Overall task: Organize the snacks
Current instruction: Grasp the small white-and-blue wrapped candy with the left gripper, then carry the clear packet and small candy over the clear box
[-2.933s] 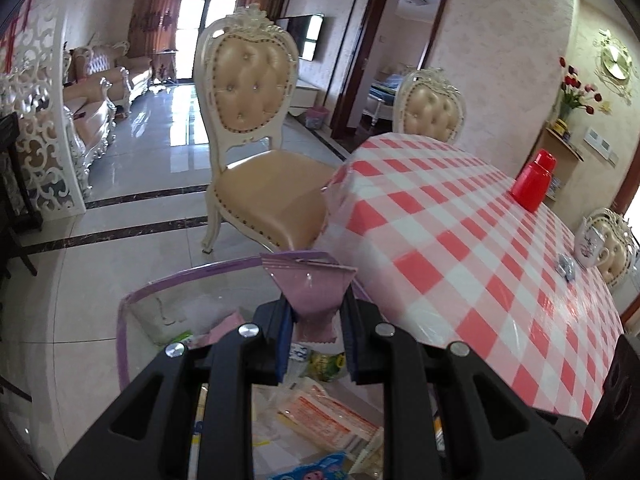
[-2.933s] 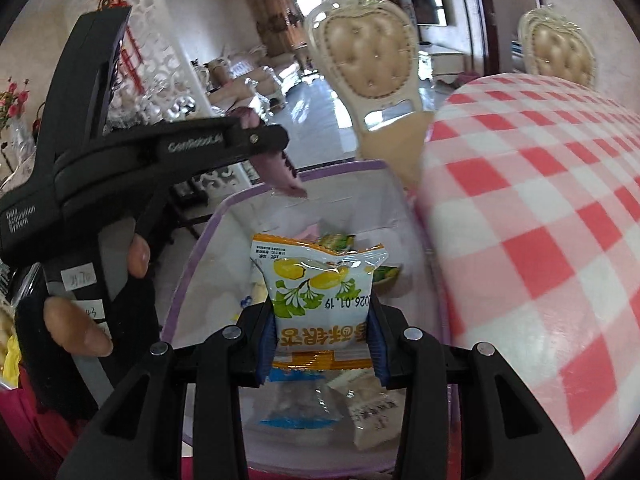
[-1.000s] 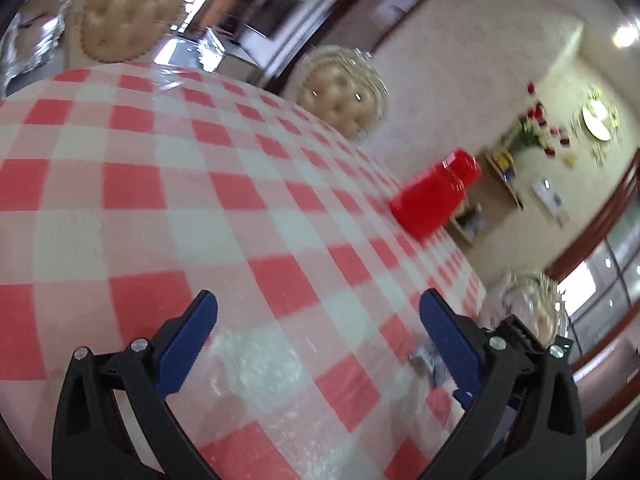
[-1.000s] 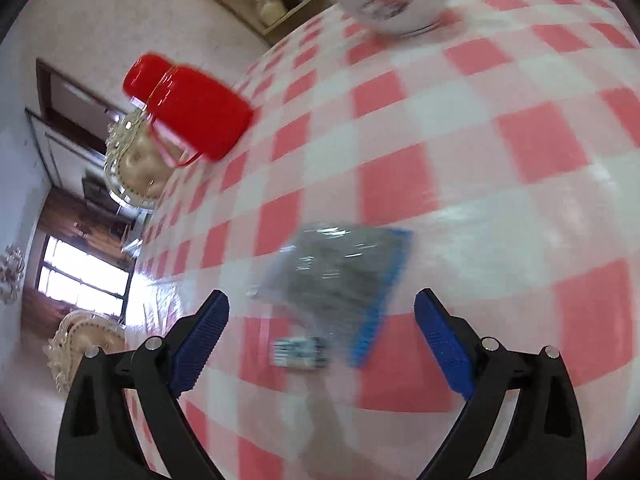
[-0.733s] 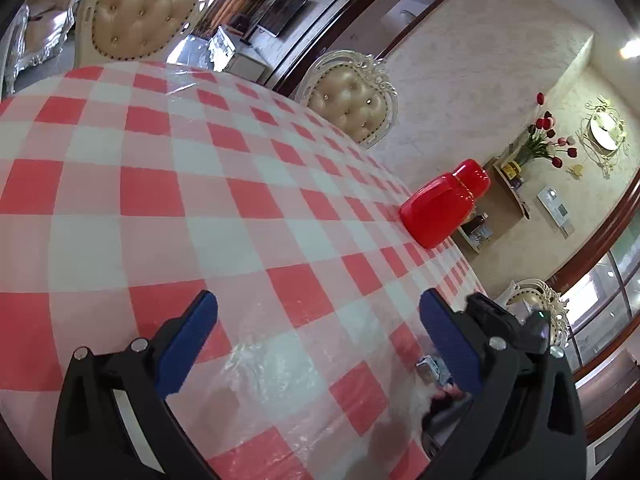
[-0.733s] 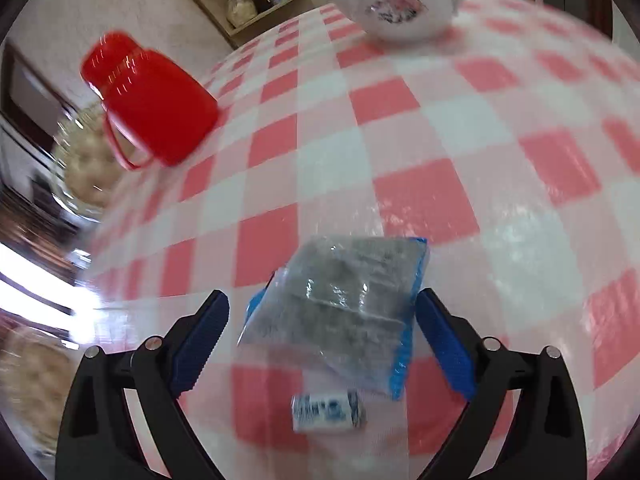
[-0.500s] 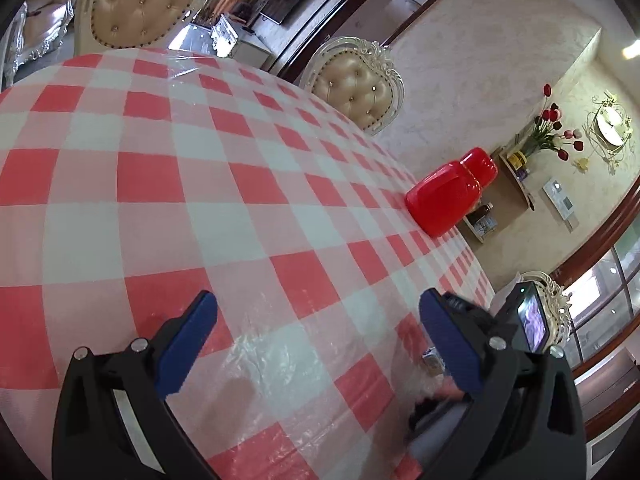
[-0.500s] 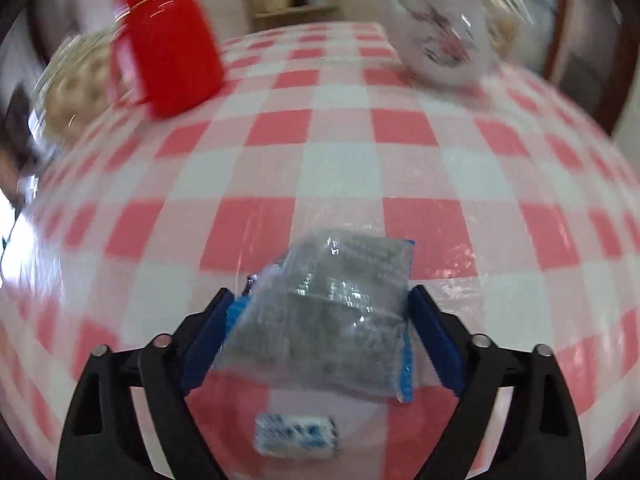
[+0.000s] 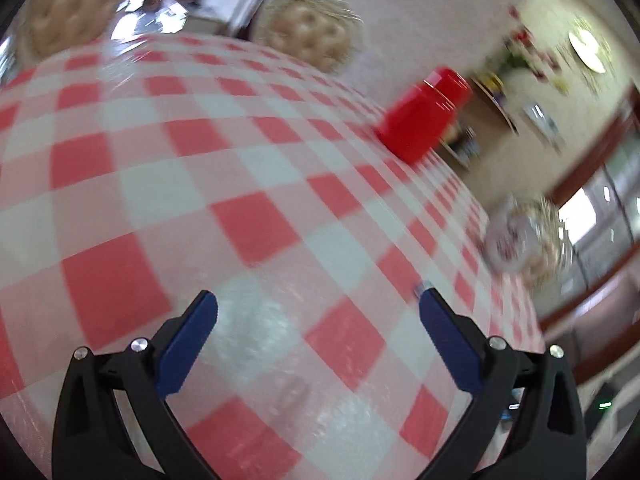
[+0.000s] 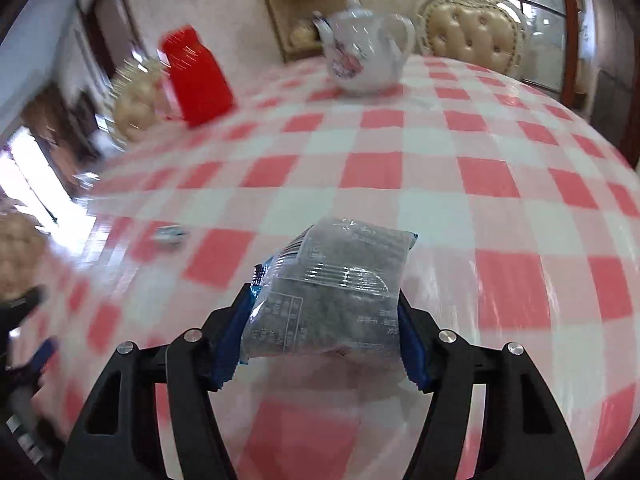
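Right gripper (image 10: 320, 334) had closed its blue fingers (image 10: 410, 354) on the grey-and-blue foil snack packet (image 10: 332, 292), lifting it off the red-checked bench (image 10: 500, 184), likely bound for storage, while left gripper (image 9: 318, 344) stayed released, empty.

Left gripper (image 9: 318, 308) jaws spread wide; right gripper (image 10: 324, 320) jaws clamped.
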`<state>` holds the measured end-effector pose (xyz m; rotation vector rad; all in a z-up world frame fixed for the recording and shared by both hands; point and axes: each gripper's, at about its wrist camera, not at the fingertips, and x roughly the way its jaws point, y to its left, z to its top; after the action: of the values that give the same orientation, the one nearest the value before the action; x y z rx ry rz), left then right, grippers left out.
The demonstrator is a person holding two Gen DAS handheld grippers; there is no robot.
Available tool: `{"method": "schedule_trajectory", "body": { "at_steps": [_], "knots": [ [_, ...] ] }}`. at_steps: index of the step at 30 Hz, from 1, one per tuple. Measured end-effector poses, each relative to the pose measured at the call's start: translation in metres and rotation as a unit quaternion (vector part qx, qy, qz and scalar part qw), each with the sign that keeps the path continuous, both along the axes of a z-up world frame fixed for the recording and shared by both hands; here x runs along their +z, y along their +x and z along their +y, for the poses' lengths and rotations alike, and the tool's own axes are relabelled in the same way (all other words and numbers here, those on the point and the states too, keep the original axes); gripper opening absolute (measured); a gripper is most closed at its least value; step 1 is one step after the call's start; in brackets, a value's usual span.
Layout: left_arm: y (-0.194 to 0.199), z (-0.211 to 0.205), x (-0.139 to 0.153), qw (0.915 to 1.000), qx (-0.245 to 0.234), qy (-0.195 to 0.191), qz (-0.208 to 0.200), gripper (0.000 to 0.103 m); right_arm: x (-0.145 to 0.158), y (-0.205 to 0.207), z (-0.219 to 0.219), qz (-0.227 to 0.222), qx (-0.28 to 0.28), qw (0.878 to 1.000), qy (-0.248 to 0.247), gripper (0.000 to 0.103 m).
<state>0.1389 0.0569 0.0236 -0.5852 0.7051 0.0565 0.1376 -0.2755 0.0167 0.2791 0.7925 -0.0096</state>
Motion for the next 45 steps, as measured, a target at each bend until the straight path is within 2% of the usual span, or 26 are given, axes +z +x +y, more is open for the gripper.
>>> {"method": "schedule_trajectory", "body": {
  "at_steps": [2,4,7,9,10,13,18,19,20,22,23,24,27,28,33,40,45],
  "knots": [
    [0.0,-0.02,0.003,0.9986,-0.024,0.047,-0.005,0.101,0.005,-0.011,0.001,-0.004,0.009,0.999,0.034,0.064],
    [-0.001,-0.034,0.004,0.9967,-0.042,0.069,-0.013,0.101,0.01,-0.025,0.008,-0.017,0.025,0.997,0.068,0.064],
    [0.004,-0.053,0.007,0.9919,-0.08,0.096,-0.025,0.101,0.008,-0.039,0.022,-0.015,0.041,0.996,0.076,0.064],
    [0.016,-0.068,0.008,0.986,-0.111,0.121,-0.03,0.101,0.002,-0.043,0.026,0.004,0.044,0.995,0.084,0.064],
    [0.028,-0.077,0.008,0.9809,-0.124,0.147,-0.03,0.101,0.0,-0.044,0.028,0.011,0.043,0.996,0.082,0.064],
    [0.067,-0.099,0.003,0.9677,-0.167,0.189,-0.008,0.101,0.001,-0.045,0.035,0.02,0.045,0.998,0.048,0.064],
    [0.114,-0.134,-0.009,0.9422,-0.222,0.25,0.021,0.1,-0.001,-0.044,0.033,0.026,0.046,0.998,0.046,0.065],
    [0.12,-0.144,-0.012,0.9338,-0.246,0.259,0.024,0.093,-0.002,-0.044,0.034,0.029,0.05,0.997,0.046,0.065],
    [0.122,-0.149,-0.013,0.9292,-0.258,0.264,0.023,0.089,-0.002,-0.043,0.035,0.029,0.053,0.997,0.047,0.065],
    [0.129,-0.159,-0.018,0.9189,-0.28,0.277,0.029,0.071,-0.003,-0.042,0.039,0.032,0.059,0.997,0.044,0.065],
    [0.131,-0.161,-0.021,0.9169,-0.286,0.276,0.036,0.064,-0.004,-0.042,0.04,0.034,0.061,0.997,0.042,0.065],
    [0.135,-0.161,-0.025,0.9153,-0.299,0.266,0.048,0.052,-0.006,-0.041,0.041,0.036,0.062,0.997,0.041,0.065],
    [0.134,-0.159,-0.025,0.9131,-0.305,0.267,0.045,0.035,-0.007,-0.039,0.042,0.038,0.063,0.997,0.034,0.065],
    [0.131,-0.159,-0.025,0.9107,-0.311,0.268,0.042,0.034,-0.007,-0.039,0.042,0.037,0.061,0.997,0.033,0.065],
    [0.109,-0.157,-0.015,0.9107,-0.307,0.276,0.01,0.034,-0.006,-0.04,0.043,0.031,0.062,0.997,0.03,0.065],
    [0.059,-0.151,0.0,0.923,-0.286,0.257,-0.026,0.034,-0.005,-0.038,0.027,0.016,0.042,0.998,0.048,0.065],
    [0.017,-0.132,0.004,0.9339,-0.27,0.233,-0.028,0.034,-0.003,-0.039,0.024,0.011,0.039,0.998,0.054,0.065]
  ]
}}
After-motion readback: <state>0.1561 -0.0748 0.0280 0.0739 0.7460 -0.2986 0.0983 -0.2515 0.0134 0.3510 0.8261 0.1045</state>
